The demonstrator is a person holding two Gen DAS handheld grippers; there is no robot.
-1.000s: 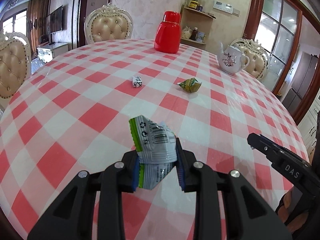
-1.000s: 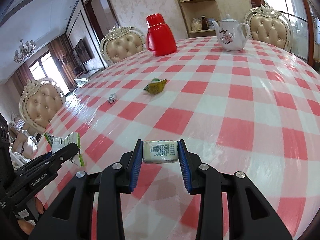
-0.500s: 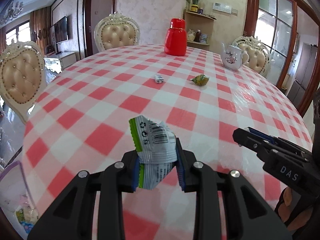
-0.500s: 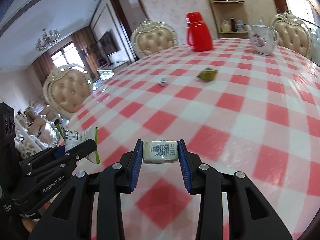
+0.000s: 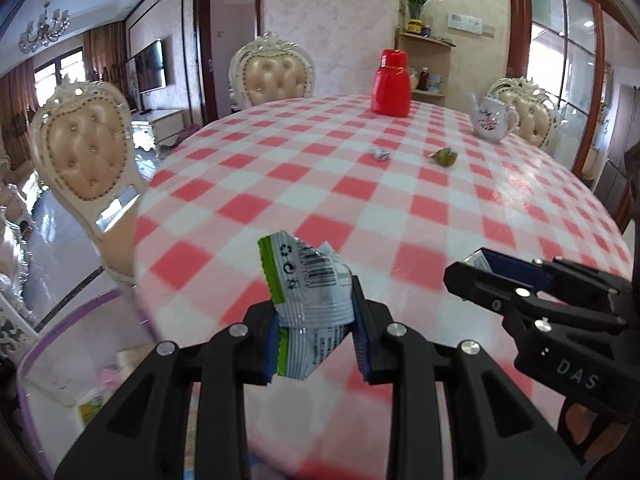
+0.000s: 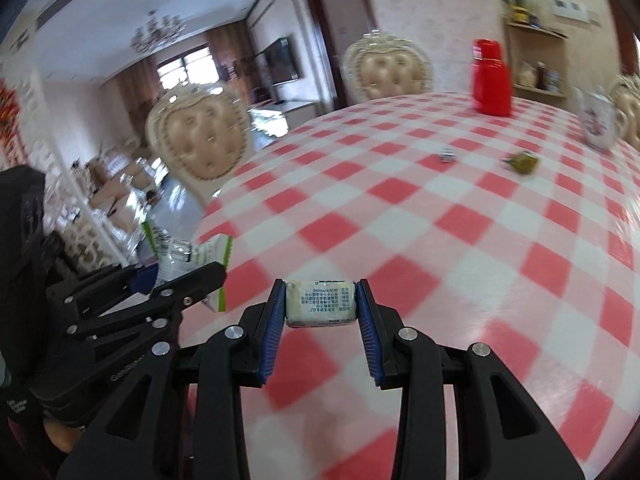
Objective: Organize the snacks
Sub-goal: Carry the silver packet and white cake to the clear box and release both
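Left wrist view: a crumpled silver-and-green snack packet [image 5: 308,300] is pinched between the blue pads of the left gripper [image 5: 316,344], held above the near edge of the round table [image 5: 400,208] with its red-and-white checked cloth, beside a clear purple-rimmed bin [image 5: 60,344] at lower left. Right wrist view: the right gripper [image 6: 320,320] is clamped on a small cream wrapped bar [image 6: 320,304]. Far across the cloth lie a small white sweet [image 5: 379,153] and a green-yellow packet [image 5: 444,157], with a red flask [image 5: 391,82] and teapot [image 5: 493,118] beyond.
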